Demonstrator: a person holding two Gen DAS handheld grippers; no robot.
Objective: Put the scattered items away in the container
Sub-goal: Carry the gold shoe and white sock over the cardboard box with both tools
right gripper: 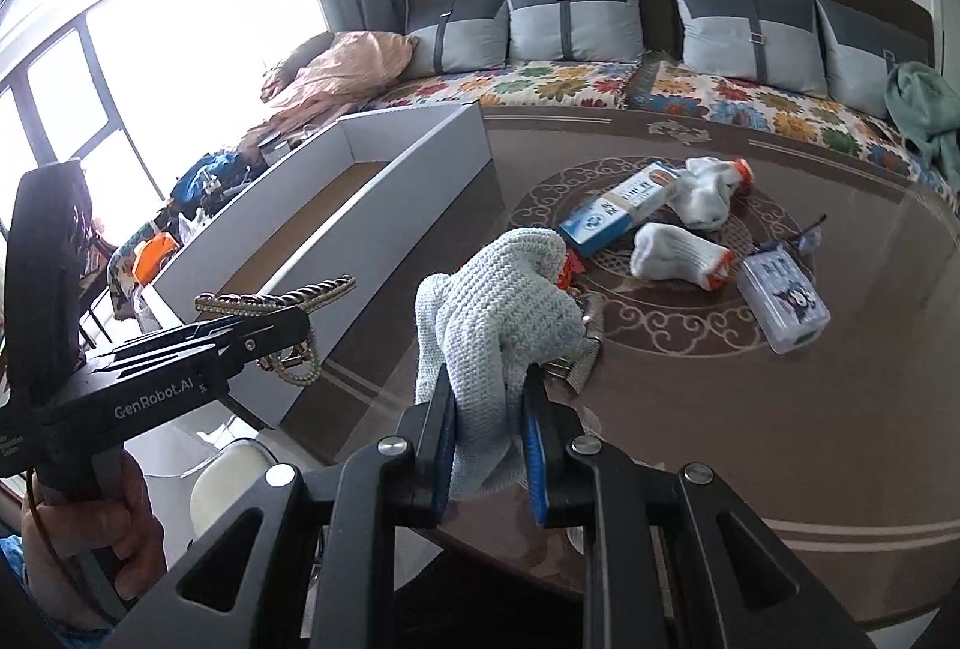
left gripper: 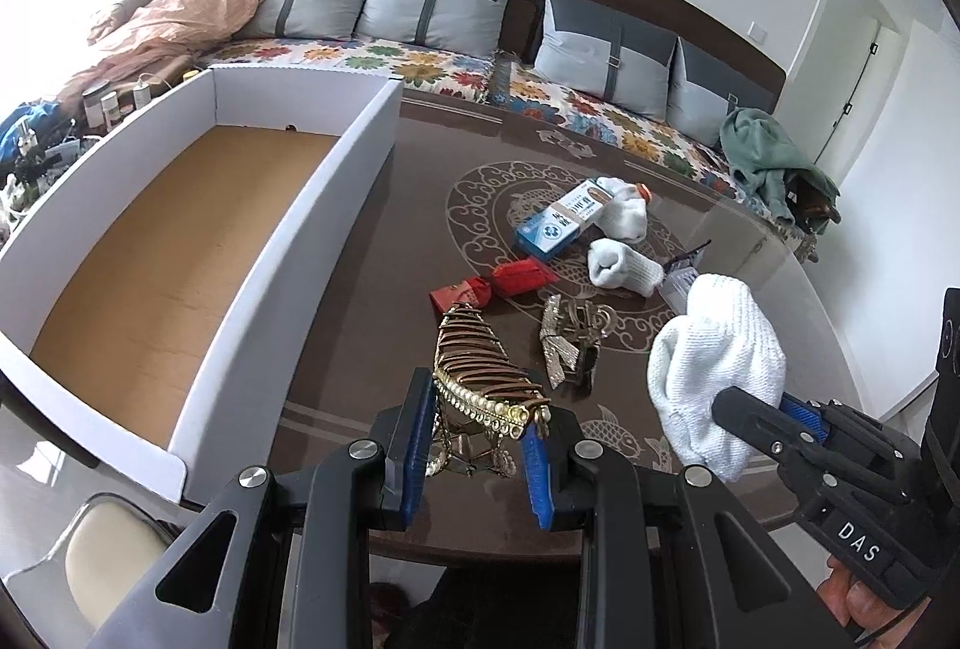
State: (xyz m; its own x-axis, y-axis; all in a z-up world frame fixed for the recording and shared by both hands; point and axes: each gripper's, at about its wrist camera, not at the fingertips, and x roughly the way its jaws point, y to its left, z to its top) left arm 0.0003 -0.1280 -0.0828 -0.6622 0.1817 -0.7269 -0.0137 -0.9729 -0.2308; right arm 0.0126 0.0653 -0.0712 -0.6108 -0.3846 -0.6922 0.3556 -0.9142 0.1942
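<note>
My left gripper (left gripper: 480, 409) is shut on a gold pearl-trimmed hair clip (left gripper: 474, 355), held above the table just right of the white cardboard box (left gripper: 336, 205), whose brown floor is bare. My right gripper (right gripper: 487, 397) is shut on a white knitted glove (right gripper: 498, 313), lifted over the table; it shows in the left wrist view (left gripper: 714, 367) too. On the table lie a blue-white medicine box (left gripper: 561, 223), two white socks (left gripper: 624, 265), red wrapped packets (left gripper: 492, 283), a silver hair clip (left gripper: 570, 343) and a clear plastic case (right gripper: 783, 298).
The brown glass-topped table (right gripper: 750, 409) has its near edge below both grippers. A sofa with grey cushions (left gripper: 438, 0), a pink blanket (left gripper: 168, 18) and a green cloth (left gripper: 774, 156) runs behind. Jars and clutter (left gripper: 108, 102) stand left of the box.
</note>
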